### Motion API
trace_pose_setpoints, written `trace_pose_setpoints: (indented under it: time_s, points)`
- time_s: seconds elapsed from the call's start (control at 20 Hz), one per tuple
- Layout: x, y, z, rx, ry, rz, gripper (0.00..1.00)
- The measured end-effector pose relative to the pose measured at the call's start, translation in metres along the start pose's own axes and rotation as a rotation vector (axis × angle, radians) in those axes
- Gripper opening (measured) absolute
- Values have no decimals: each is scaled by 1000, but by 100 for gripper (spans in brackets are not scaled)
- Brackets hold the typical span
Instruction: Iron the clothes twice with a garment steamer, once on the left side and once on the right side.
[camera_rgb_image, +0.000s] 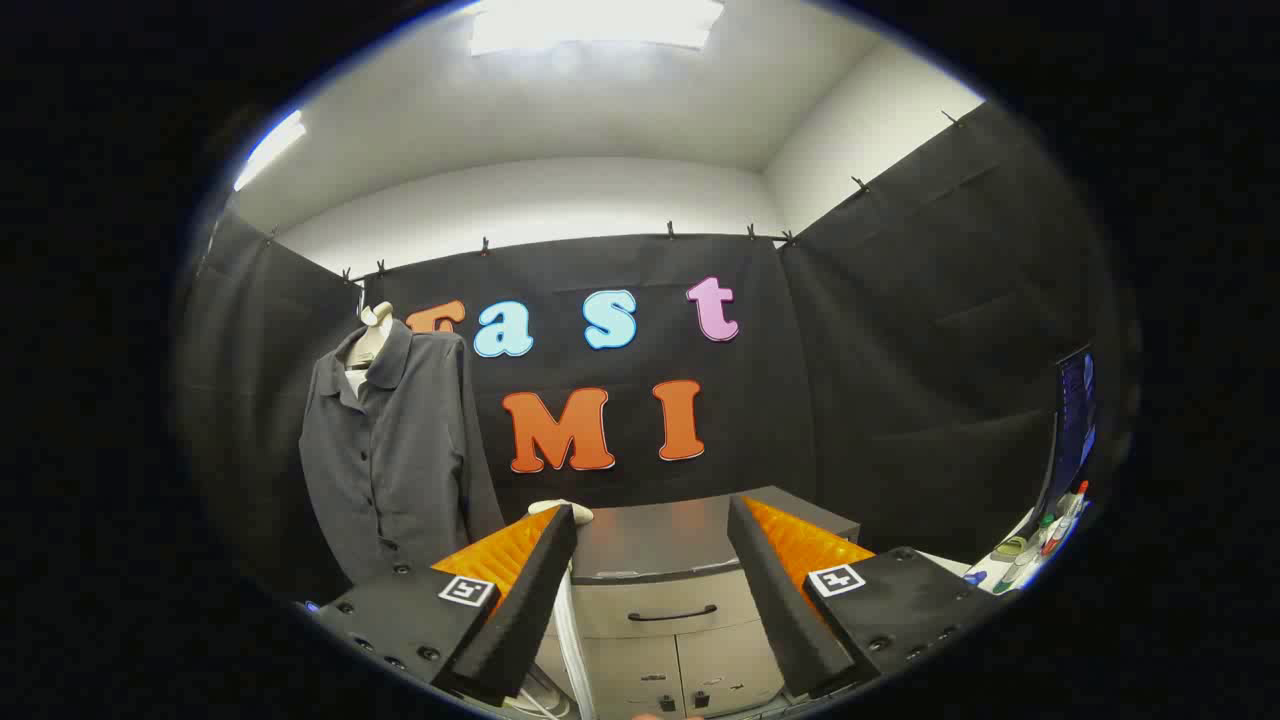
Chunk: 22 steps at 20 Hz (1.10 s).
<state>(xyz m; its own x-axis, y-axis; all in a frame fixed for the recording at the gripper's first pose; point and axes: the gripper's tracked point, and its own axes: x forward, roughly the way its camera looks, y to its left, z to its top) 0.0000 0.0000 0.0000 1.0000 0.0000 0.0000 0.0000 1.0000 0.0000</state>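
A dark grey buttoned shirt (395, 455) hangs on a pale mannequin torso (372, 335) to the left, beyond my fingers. My gripper (650, 515) is open, with nothing between its fingers. Just behind the left fingertip a small white rounded part (560, 508) peeks out, and a white hose or pole (575, 640) runs down below it beside the left finger. I cannot tell whether these belong to the garment steamer.
A low grey cabinet (665, 600) with a drawer handle and two lower doors stands straight ahead between the fingers. At the far right is a table edge with small bottles (1040, 540) and a monitor (1075, 420).
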Motion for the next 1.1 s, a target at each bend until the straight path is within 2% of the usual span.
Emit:
trace_pose_setpoints:
  time_s: [1.1]
  points:
    - [-8, 10, 3, -7, -2, -4, 98]
